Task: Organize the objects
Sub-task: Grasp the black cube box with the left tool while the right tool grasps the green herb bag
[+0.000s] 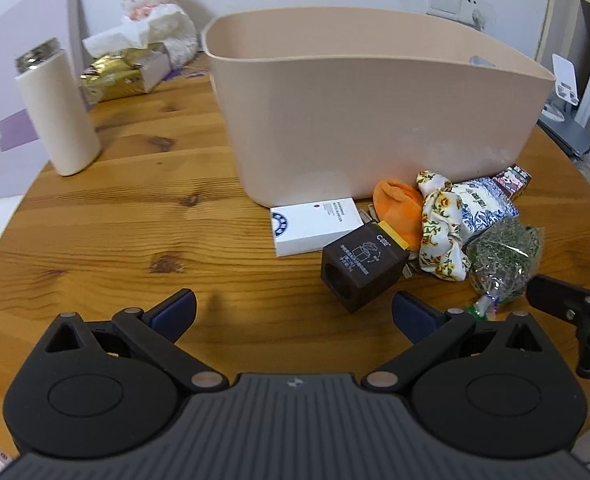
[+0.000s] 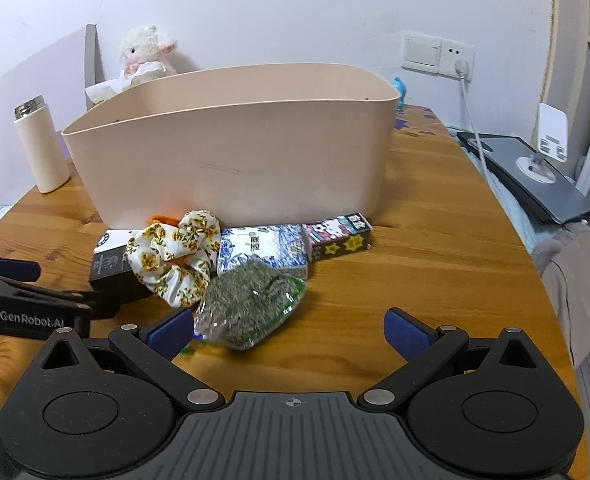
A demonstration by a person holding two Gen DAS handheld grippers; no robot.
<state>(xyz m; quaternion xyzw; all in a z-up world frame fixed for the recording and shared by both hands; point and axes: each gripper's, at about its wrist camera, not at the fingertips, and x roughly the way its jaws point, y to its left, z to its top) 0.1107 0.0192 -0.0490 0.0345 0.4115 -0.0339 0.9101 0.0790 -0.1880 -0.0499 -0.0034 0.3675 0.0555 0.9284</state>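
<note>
Two wrist views of a wooden table (image 1: 135, 208) at an early stage of tidying. A beige bin (image 1: 355, 120) fills the upper centre of both views; its inside is hidden from these low angles, so whether anything already lies in it cannot be told.

Left to sort, judging by the pile at the foot of the bin's near wall:
- white box (image 1: 315, 228), flat on the table, touching the bin's base
- dark brown box (image 1: 361, 268), lower centre-right in the left view, just ahead of the left gripper's right finger
- orange soft item (image 1: 399, 204), largely covered by the flowered scrunchie (image 2: 175, 256)
- blue-and-white packet (image 2: 263, 248), partly under the clear bag of green bits (image 2: 251, 300)
- cartoon-printed box (image 2: 339, 234), right end of the pile

Left gripper (image 1: 294, 310): jaws spread wide, holding nothing, low over the table at bottom centre. Right gripper (image 2: 289, 330): likewise spread and empty, the clear bag reaching between its fingers near the left one.

Off to the upper left stand a cream flask (image 1: 57, 108), a plush lamb (image 1: 159, 8) and a gold packet (image 1: 113, 78); whether these belong to the job is unclear. Print on the boxes is too small to read. The left view's right edge cuts off the other gripper.
</note>
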